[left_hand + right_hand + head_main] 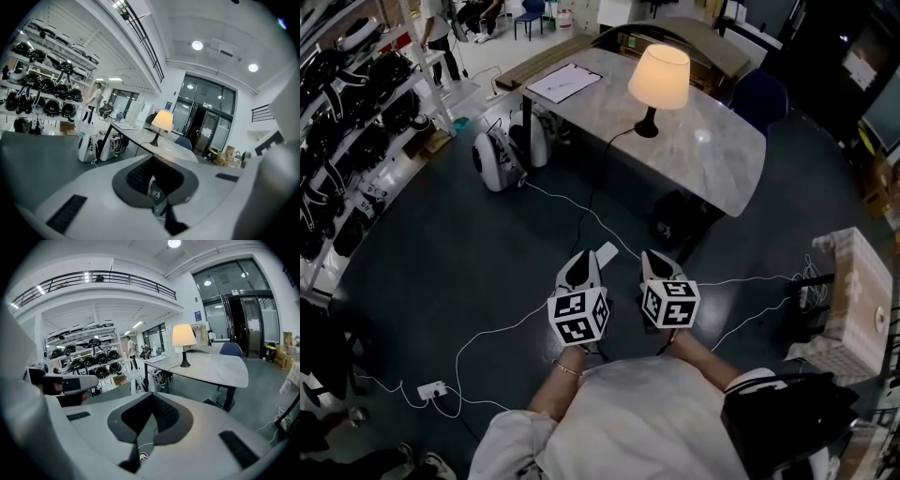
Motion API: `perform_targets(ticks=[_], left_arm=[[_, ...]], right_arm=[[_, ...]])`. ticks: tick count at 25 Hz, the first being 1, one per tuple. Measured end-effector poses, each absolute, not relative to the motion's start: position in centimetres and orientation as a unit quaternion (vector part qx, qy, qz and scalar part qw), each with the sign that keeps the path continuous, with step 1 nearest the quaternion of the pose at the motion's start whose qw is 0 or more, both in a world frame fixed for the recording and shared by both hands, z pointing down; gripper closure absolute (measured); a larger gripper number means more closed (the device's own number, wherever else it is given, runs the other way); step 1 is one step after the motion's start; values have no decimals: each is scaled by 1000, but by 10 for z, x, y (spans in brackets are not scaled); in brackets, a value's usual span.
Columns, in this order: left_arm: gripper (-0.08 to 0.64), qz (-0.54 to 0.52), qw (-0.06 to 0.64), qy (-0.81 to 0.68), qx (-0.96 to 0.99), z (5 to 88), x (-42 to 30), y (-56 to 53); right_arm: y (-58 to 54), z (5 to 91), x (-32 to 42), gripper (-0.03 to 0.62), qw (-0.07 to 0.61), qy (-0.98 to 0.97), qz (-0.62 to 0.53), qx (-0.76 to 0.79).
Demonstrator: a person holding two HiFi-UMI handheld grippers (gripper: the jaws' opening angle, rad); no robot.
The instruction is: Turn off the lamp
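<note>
Lamp (659, 80) with a pale, glowing shade, upright on a dark stem and base near the middle of a grey marble-look table (722, 164); it is lit, so the task is not yet done. A person stands on the dark floor (441, 272), well apart from the table, with a gripper in each hand held low and close to the body. The left gripper (584, 258) and the right gripper (651, 257) sit side by side, both pointing toward the table, each with its jaws pressed together and nothing between them. From both grippers the lamp lies straight ahead and slightly to the right, across open floor, with its long axis vertical. The right gripper looks a little nearer to it, so that hand seems the likelier one to reach. A dark cord (598, 164) runs from the lamp's base over the near table edge and down to the floor. No switch can be made out from here. A clipboard (564, 82) with paper lies at the table's far left end; its writing is too small to read. The marker cubes (577, 316) on the grippers carry black-and-white square patterns, no words. No brand or label is legible anywhere.
</note>
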State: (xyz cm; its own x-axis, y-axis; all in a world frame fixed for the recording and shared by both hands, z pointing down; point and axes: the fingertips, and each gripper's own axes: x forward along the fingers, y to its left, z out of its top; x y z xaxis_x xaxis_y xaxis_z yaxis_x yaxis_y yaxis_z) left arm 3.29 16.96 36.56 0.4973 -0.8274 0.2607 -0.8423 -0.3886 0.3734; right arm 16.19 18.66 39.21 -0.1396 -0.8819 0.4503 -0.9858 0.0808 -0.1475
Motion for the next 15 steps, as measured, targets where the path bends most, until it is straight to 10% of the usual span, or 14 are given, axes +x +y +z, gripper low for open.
perform_targets(ticks=[15], left_arm=[[566,25,251,-498,830,364,5,6]], right_arm=[[19,385,124,594,136,-728,214,637]])
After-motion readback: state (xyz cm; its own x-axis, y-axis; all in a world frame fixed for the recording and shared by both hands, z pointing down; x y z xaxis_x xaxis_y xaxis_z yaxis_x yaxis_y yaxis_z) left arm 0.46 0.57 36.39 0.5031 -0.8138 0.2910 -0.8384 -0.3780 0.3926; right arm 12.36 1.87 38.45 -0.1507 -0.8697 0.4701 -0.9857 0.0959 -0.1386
